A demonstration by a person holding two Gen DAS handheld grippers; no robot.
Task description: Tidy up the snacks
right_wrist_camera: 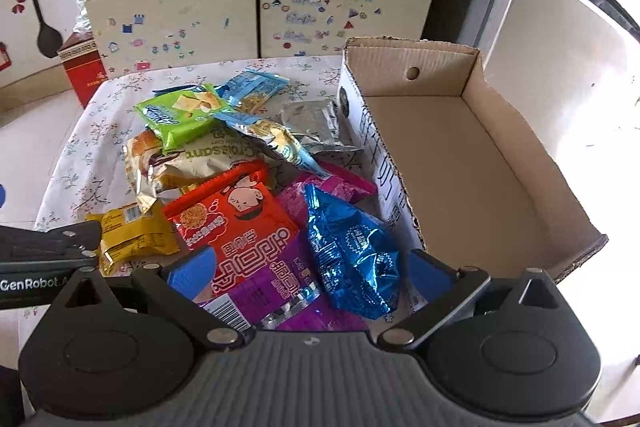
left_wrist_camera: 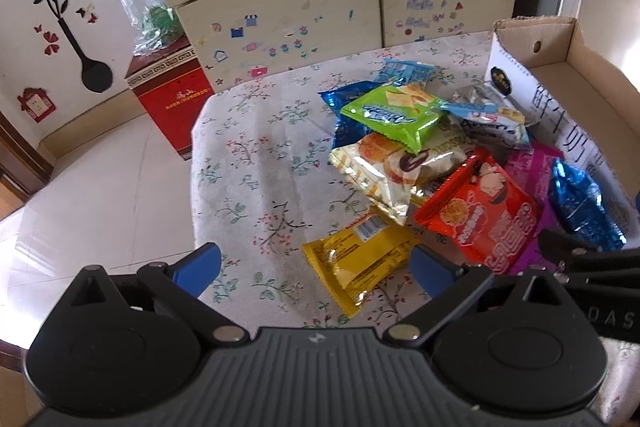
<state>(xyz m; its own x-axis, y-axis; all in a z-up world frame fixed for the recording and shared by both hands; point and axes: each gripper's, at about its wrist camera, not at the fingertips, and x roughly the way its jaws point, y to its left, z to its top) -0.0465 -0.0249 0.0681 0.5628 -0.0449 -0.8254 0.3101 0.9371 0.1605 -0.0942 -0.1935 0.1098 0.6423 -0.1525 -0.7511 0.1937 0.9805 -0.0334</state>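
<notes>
My right claw hangs wide open, empty, over the crinkly blue foil snack packet; the open cardboard box sits at two o'clock. Slick foil could slip my grip.

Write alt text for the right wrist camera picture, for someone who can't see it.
A pile of snack packets, with a red noodle packet and a blue foil packet nearest, lies on a floral tablecloth beside an empty cardboard box. The open right gripper hovers over the pile; the left gripper enters from the left.
</notes>
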